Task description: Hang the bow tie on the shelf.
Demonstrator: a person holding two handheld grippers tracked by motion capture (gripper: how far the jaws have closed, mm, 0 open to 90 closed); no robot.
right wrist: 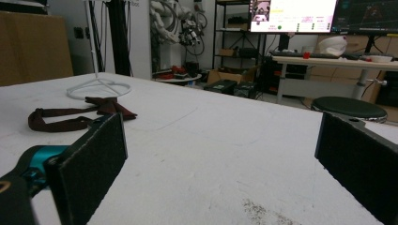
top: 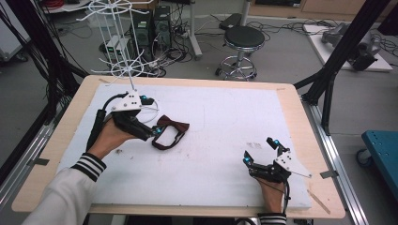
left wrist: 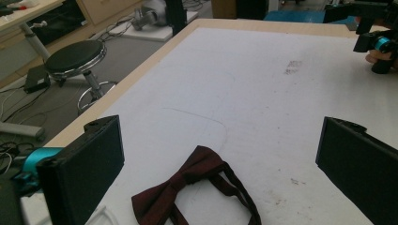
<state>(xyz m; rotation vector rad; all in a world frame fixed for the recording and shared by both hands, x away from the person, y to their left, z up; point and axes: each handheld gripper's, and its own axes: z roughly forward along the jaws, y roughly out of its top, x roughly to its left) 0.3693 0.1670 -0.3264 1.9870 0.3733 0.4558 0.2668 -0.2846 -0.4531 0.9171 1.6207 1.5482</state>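
A dark red bow tie [top: 172, 126] with its strap looped lies flat on the white mat [top: 220, 117], left of centre. My left gripper [top: 152, 118] is open just left of it. In the left gripper view the bow tie [left wrist: 187, 187] lies low between the spread jaws, and neither touches it. My right gripper [top: 259, 150] is open near the mat's front right, with nothing between its fingers. In the right gripper view the bow tie [right wrist: 70, 117] lies far off at the left.
A white wire display stand [top: 126, 69] rises at the back left of the table, and its ring base [right wrist: 98, 89] rests on the mat behind the bow tie. A black stool [top: 243, 37] stands beyond the far edge. A blue cart [top: 382, 150] is at the right.
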